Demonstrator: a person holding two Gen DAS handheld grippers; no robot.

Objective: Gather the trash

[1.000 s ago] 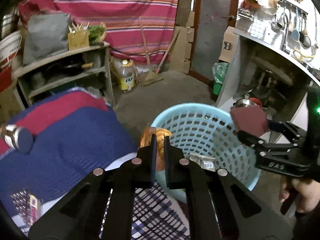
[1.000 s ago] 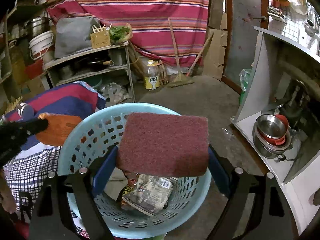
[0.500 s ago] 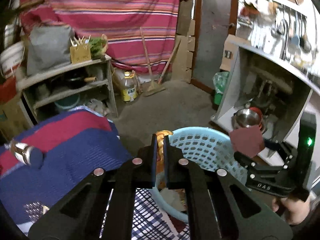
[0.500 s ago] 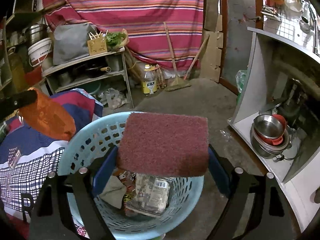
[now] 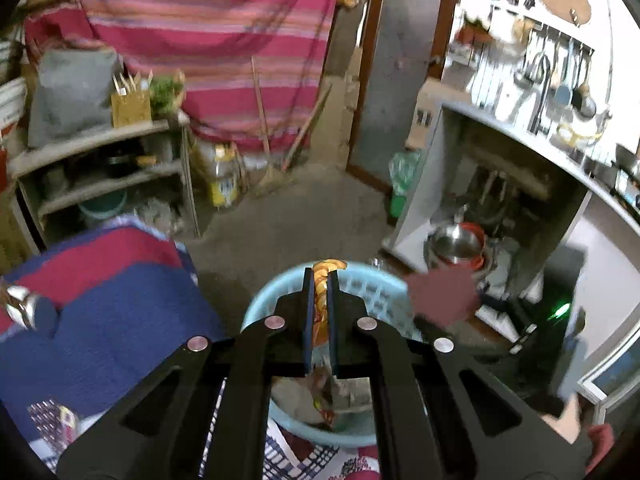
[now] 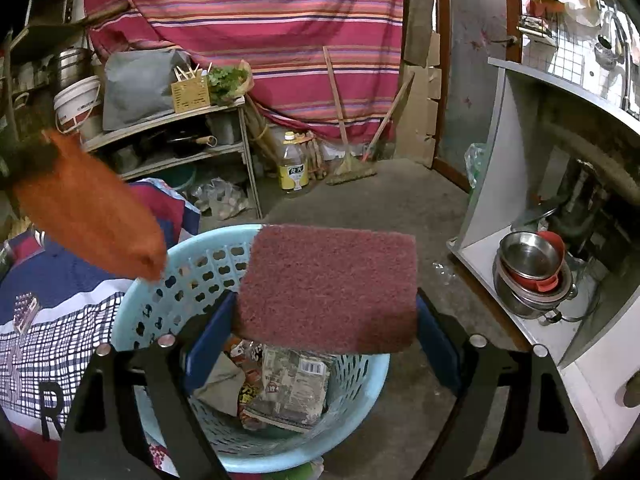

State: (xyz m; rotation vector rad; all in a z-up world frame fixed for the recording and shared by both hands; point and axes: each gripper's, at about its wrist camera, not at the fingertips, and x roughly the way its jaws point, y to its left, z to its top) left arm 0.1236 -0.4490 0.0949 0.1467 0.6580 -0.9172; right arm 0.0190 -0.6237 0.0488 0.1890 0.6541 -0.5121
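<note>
A light blue perforated basket [image 6: 188, 276] stands on the floor and holds several wrappers [image 6: 288, 388]. It also shows in the left wrist view [image 5: 372, 284]. My left gripper [image 5: 320, 280] is shut on an orange wrapper [image 5: 322, 300] and holds it above the basket's rim; the wrapper hangs at the upper left in the right wrist view [image 6: 92, 212]. My right gripper [image 6: 324, 320] is shut on a maroon scouring pad [image 6: 332, 284], held flat above the basket; the pad also shows in the left wrist view [image 5: 440, 296].
A bed with a red, blue and checked cover [image 6: 52, 320] lies left of the basket. A white cabinet [image 6: 516, 184] with metal bowls [image 6: 528, 260] stands to the right. A wooden shelf [image 6: 176, 136], an oil bottle [image 6: 294, 164] and a broom [image 6: 344, 136] stand at the back.
My left gripper has risen and swung right with the orange wrapper, from beside the basket to above its rim. The right gripper holds the pad steady over the basket.
</note>
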